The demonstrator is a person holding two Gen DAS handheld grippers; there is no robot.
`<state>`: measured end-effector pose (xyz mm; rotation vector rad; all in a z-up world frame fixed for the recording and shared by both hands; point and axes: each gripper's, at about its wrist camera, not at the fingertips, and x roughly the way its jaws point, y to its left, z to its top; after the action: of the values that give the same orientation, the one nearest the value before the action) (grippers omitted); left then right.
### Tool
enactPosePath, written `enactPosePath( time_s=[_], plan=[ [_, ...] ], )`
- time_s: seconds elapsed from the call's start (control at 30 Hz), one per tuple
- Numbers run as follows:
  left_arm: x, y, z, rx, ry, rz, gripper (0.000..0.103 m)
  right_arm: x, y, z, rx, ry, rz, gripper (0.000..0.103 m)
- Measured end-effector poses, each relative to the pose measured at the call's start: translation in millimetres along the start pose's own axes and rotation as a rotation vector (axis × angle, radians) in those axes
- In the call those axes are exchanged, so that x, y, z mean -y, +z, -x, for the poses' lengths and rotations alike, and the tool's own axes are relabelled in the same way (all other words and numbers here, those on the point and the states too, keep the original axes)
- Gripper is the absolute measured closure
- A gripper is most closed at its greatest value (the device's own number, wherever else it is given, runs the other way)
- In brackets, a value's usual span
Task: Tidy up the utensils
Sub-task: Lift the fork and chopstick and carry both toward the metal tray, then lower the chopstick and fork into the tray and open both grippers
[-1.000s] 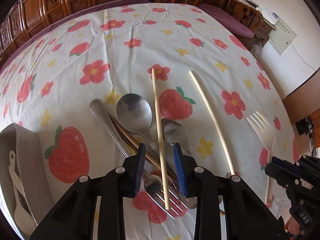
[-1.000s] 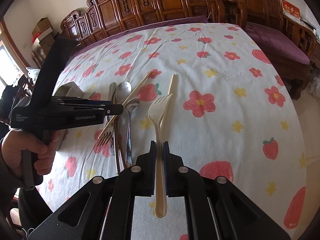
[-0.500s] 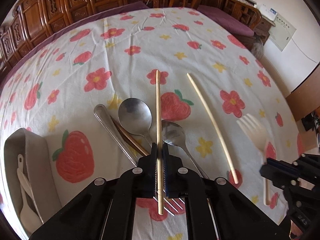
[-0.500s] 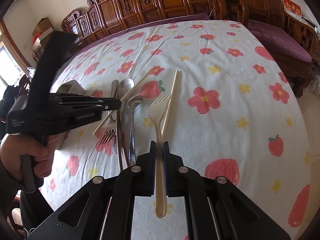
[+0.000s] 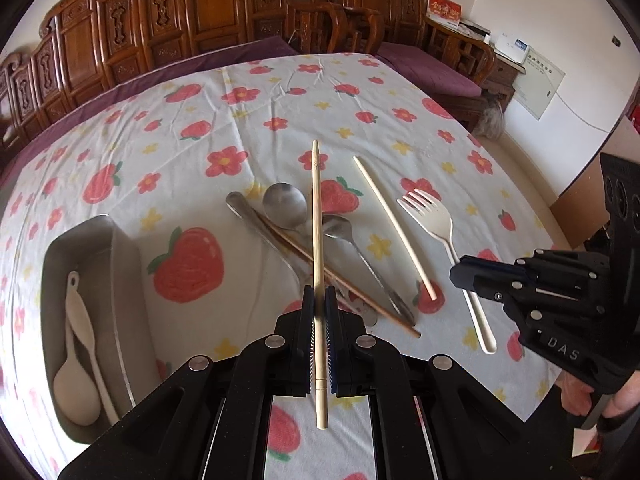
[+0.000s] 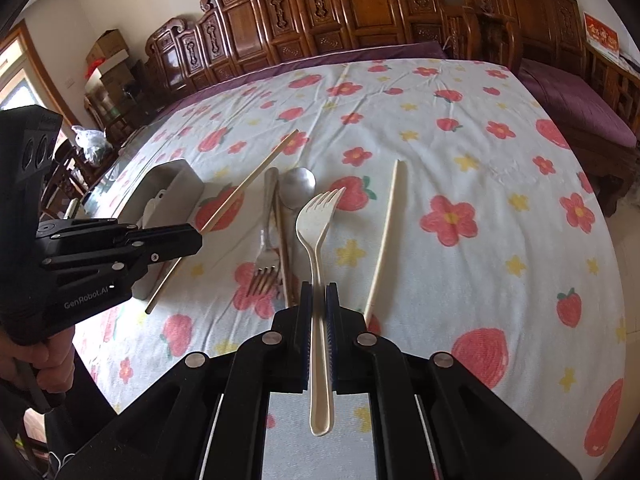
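My left gripper is shut on a bamboo chopstick, which hangs above the pile and points away from me. Under it lie two metal spoons, a brown chopstick and a metal fork. My right gripper is shut on the handle of a white plastic fork, lifted off the cloth. A second pale chopstick lies flat between the pile and the fork. At the left stands a grey tray with white plastic spoons in it.
The table wears a white cloth with strawberries and flowers. Carved wooden chairs line its far side. A purple-cushioned bench stands to the right. A person's hand grips the left tool.
The left jaws closed on the bamboo chopstick and lifted it up off the pile. The right gripper rose a little with the white fork still in it.
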<state>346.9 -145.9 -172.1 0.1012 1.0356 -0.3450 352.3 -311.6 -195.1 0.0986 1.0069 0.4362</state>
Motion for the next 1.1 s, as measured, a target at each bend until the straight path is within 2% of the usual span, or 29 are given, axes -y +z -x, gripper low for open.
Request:
enactPosePath(
  time_s=[0.33, 0.77, 1.1],
  plan=[
    [-24.7, -18.7, 33.1, 0.040, -0.005, 0.033, 0.099, -31.1, 3.7, 7.3, 0.008, 0.030, 0.056, 0.095],
    [-73.6, -25.8, 74.4, 0.098, 0.074, 0.047, 0.099, -101.6, -2.7, 20.6, 0.027, 0.087, 0.179, 0.095],
    [-124.3, -46.9, 84.3, 0.088, 0.145, 0.089, 0.098, -145.2, -12.9, 20.9, 0.015, 0.110, 0.265, 0.095]
  ],
)
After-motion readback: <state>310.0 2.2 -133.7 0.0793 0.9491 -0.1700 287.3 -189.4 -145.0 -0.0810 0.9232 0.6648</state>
